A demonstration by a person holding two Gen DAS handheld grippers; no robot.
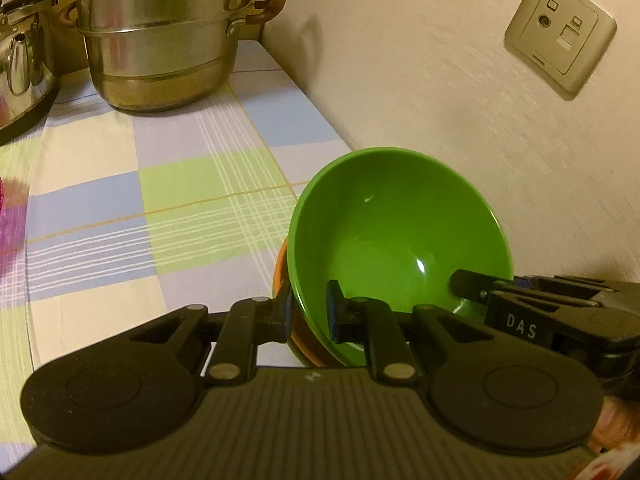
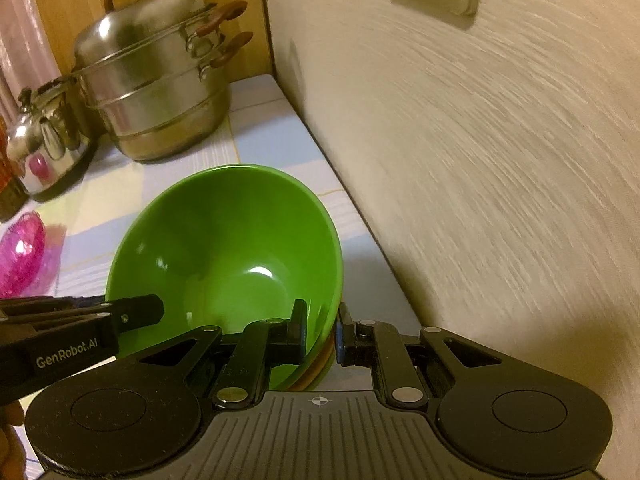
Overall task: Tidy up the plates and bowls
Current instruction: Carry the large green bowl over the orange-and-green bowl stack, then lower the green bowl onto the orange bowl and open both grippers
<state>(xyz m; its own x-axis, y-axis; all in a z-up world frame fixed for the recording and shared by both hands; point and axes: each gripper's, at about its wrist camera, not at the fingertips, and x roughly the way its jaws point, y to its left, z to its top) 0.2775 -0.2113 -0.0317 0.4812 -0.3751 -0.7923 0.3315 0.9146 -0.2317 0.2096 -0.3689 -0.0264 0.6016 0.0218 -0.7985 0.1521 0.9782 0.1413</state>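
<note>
A green bowl point(image 1: 396, 236) sits nested on an orange bowl point(image 1: 308, 348) near the wall. My left gripper point(image 1: 310, 312) is shut on the near left rim of the stacked bowls, one finger inside, one outside. My right gripper point(image 2: 322, 332) is shut on the right rim of the same green bowl point(image 2: 228, 248); an orange edge point(image 2: 320, 364) shows under it. Each gripper shows in the other's view: the right one in the left wrist view point(image 1: 472, 288), the left one in the right wrist view point(image 2: 132, 316). The stack looks tilted toward me.
A checked cloth point(image 1: 140, 208) covers the table. A steel steamer pot point(image 1: 160, 40) stands at the back, a steel kettle point(image 2: 44, 148) to its left. A pink transparent dish point(image 2: 20, 256) lies at the left. The wall point(image 2: 480, 160) runs close on the right with a socket plate point(image 1: 560, 32).
</note>
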